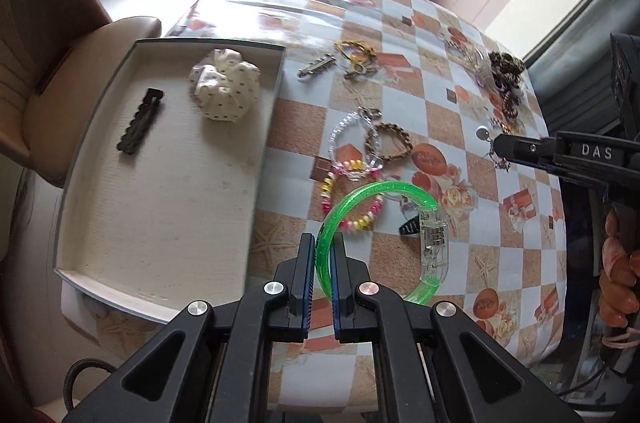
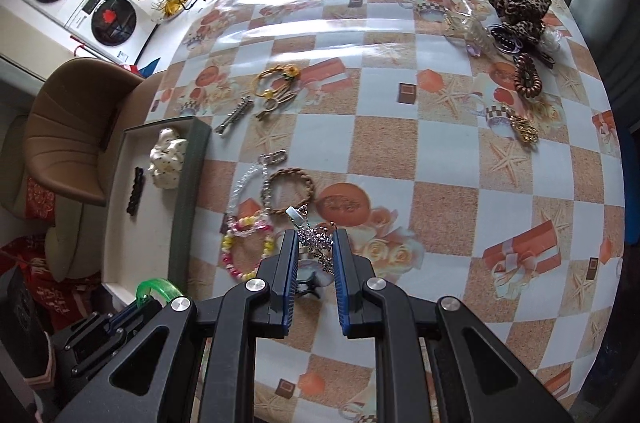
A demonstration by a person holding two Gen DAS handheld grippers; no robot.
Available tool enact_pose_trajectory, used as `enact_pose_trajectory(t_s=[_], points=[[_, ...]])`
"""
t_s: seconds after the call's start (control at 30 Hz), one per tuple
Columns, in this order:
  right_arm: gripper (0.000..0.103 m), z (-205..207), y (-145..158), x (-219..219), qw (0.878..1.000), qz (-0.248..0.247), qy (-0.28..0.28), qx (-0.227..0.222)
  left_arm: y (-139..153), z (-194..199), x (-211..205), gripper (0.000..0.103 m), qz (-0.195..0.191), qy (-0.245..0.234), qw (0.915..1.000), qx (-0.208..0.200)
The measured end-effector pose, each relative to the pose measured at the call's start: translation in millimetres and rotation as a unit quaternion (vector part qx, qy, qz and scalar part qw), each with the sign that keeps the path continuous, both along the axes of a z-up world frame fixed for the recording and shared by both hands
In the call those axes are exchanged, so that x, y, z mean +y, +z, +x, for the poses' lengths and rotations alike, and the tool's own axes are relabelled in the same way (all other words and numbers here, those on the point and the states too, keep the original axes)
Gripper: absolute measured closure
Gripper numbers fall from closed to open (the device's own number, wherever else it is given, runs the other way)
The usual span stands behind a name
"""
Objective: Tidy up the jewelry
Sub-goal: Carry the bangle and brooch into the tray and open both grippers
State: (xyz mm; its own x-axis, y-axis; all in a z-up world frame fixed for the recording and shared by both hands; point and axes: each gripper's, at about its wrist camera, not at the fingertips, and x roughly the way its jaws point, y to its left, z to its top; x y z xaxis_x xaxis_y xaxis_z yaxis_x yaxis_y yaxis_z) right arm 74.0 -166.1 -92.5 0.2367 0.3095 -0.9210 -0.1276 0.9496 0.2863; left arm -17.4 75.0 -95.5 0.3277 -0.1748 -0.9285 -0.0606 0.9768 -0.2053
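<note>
My left gripper [image 1: 322,243] is shut on a green plastic bangle [image 1: 376,193] with a clear clasp and holds it above the table, just right of the white tray [image 1: 160,207]. The tray holds a black hair clip [image 1: 140,121] and a white scrunchie [image 1: 226,83]. My right gripper [image 2: 315,243] is shut on a sparkly silver hair clip [image 2: 316,243] over the table, near a pink-yellow bead bracelet [image 2: 248,251]. A clear bead bracelet [image 1: 352,151] and a braided brown bracelet [image 1: 390,141] lie on the table between the grippers.
Keys and a yellow cord [image 1: 352,57] lie at the back of the checkered tablecloth [image 2: 440,207]. A leopard scrunchie [image 2: 520,9], a brown coil tie [image 2: 528,73] and a gold brooch [image 2: 526,131] lie at the far right. A brown chair [image 1: 52,63] stands left of the tray.
</note>
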Motion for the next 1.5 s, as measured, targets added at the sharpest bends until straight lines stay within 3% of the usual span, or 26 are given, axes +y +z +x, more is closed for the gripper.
enact_pose_trajectory(t_s=[0.43,0.73,1.03,1.3,1.5], points=[[0.085,2.4,17.6,110.8,0.996,0.016,0.091,-0.017,12.1,-9.9,87.8,0.093,0.003,0.088,0.9959,-0.02],[0.085,19.1,11.8,201.6,0.987,0.022,0.158,-0.02,-8.8,-7.8,150.3,0.093,0.009,0.154,0.9879,-0.011],[0.085,60.8,-26.6,286.9,0.979,0.013,0.203,-0.015,-56.3,16.7,184.1,0.093,0.011,0.187,0.9822,0.012],[0.085,89.7,-68.3,318.4,0.979,0.001,0.202,-0.007,-88.0,34.6,194.2,0.093,0.025,0.194,0.9803,0.029],[0.085,99.0,-88.9,328.5,0.979,-0.007,0.202,-0.005,-95.7,36.4,189.3,0.092,0.049,0.181,0.9818,0.031]])
